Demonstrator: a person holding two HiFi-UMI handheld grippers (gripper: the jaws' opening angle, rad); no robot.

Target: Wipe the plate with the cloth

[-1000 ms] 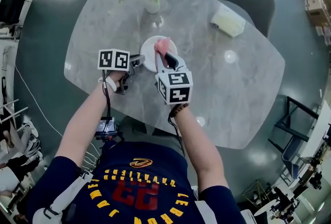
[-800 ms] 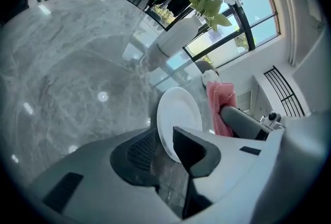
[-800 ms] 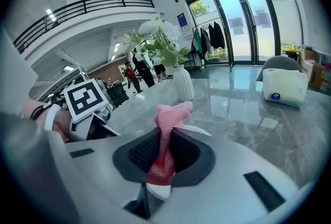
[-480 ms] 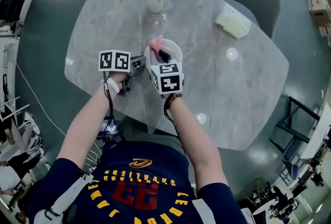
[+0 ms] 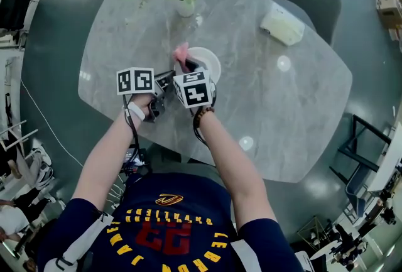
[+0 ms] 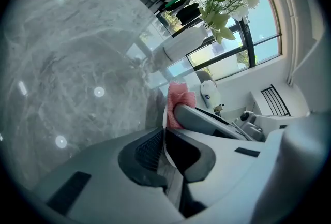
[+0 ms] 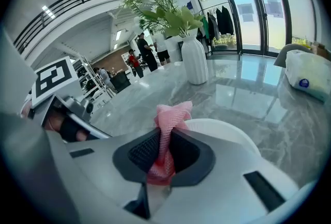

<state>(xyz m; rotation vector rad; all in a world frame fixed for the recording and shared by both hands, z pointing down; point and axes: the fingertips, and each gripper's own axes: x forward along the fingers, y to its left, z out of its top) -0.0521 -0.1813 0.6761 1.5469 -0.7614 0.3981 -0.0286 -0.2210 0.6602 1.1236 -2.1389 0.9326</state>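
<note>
Cloth (image 7: 173, 114), pink and bunched, stands pinched in the right gripper (image 7: 165, 141) over the plate (image 7: 227, 135) on the table (image 5: 282, 107). Its long axis runs along the jaws, free end towards the vase (image 7: 195, 60). The left gripper (image 6: 164, 137), jaws just closing, clamps the plate's rim.

The head camera looks steeply down from above the person onto the table (image 5: 282, 107), with the left claw (image 5: 172, 76) and right claw (image 5: 188, 66) near mid-frame. The left claw's camera sits close behind its jaws, which have just been closing with the plate (image 6: 164, 137) rim between them. It is rolled sideways and faces the vase (image 6: 183, 44) far beyond the claw. The right claw's camera is upright, equally close, and faces the same way. All three views share the plate, cloth (image 7: 173, 117) and vase.
</note>
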